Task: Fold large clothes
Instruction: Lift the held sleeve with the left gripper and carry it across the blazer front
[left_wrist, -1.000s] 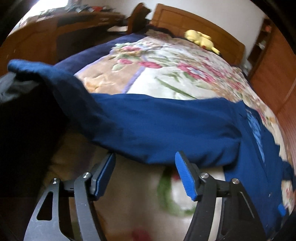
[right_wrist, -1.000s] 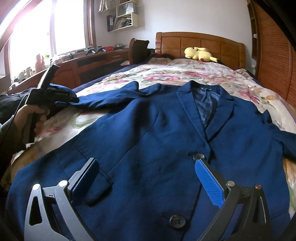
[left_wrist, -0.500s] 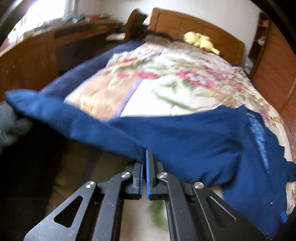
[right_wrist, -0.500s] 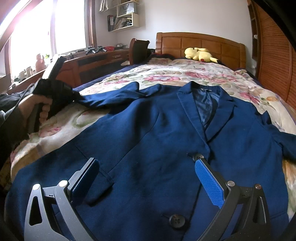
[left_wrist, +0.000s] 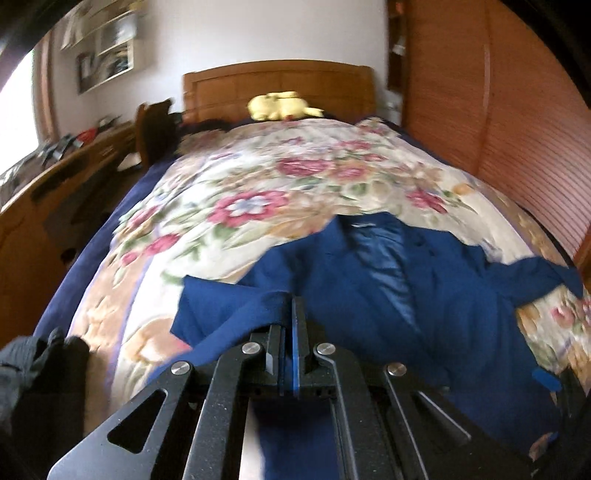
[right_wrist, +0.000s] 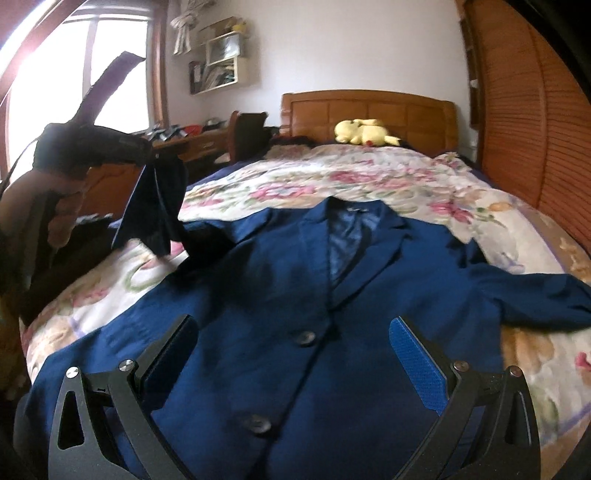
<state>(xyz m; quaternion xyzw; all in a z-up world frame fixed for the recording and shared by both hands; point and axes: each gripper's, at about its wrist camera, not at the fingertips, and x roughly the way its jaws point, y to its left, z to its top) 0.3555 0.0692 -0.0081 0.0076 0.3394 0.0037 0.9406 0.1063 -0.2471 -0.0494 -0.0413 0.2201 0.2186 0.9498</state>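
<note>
Lifted off the bed (left_wrist: 258, 177) since half a second ago, the sleeve (left_wrist: 229, 310) hangs clamped in the left tool (left_wrist: 288, 314); carry it high across the jacket's (left_wrist: 369, 288) chest so it lands flat. From the right wrist, the right tool (right_wrist: 295, 350) hovers spread apart above the buttoned front of the jacket, ready to pin the fold line.

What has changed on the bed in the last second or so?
The left gripper, open a second ago, shut on the sleeve of the navy blazer and lifted it off the floral bedspread, swinging it in toward the jacket's body. The right gripper stayed open, hovering over the blazer's front, and the yellow plush toy stayed by the headboard.
</note>
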